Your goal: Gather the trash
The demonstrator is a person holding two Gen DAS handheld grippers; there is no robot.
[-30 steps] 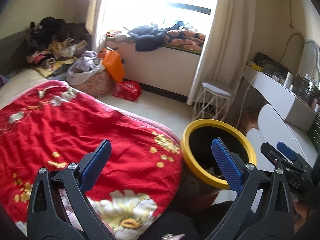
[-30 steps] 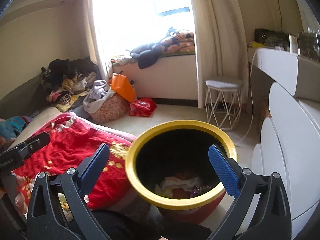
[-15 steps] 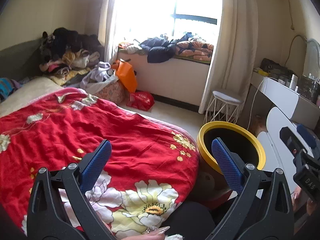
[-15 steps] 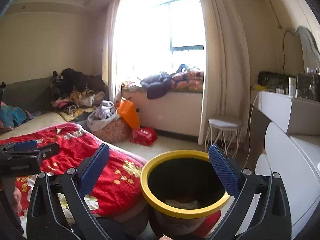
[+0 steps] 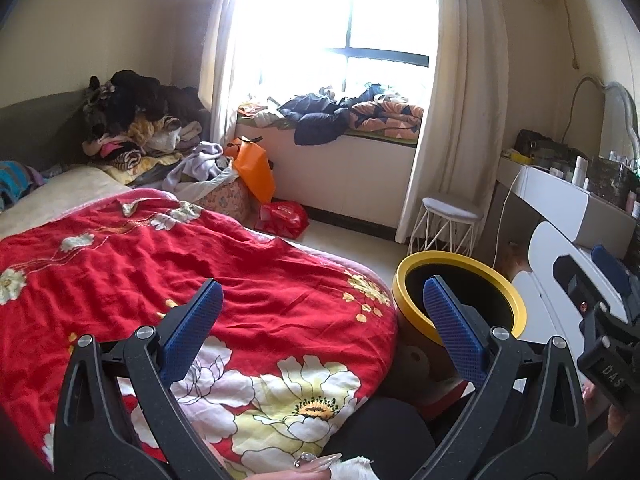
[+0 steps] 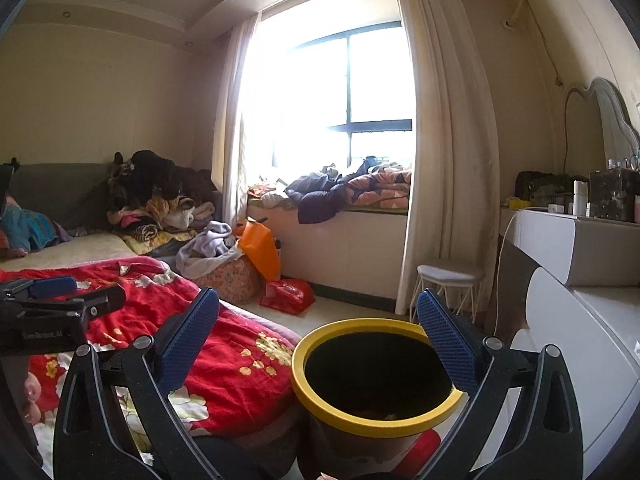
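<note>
A yellow-rimmed trash bin (image 5: 456,280) stands on the floor between the bed and the white dresser; in the right wrist view the bin (image 6: 376,412) sits close below, with a little trash just showing deep inside. My left gripper (image 5: 320,320) is open and empty, held over the red floral blanket (image 5: 180,272) at the bed's edge. My right gripper (image 6: 318,332) is open and empty, just above and in front of the bin's rim. Each gripper shows at the edge of the other's view.
A red plastic bag (image 5: 284,216) and an orange bag (image 5: 254,168) lie on the floor by a basket of clothes (image 5: 216,196). A white stool (image 5: 452,220) stands by the curtain. A white dresser (image 6: 580,320) is at right. Clothes pile on the window seat.
Both grippers have lifted and tilted upward, away from the bin. The bin's inside, seen from above a second ago, is now mostly hidden behind its rim. Both jaws stay open.
</note>
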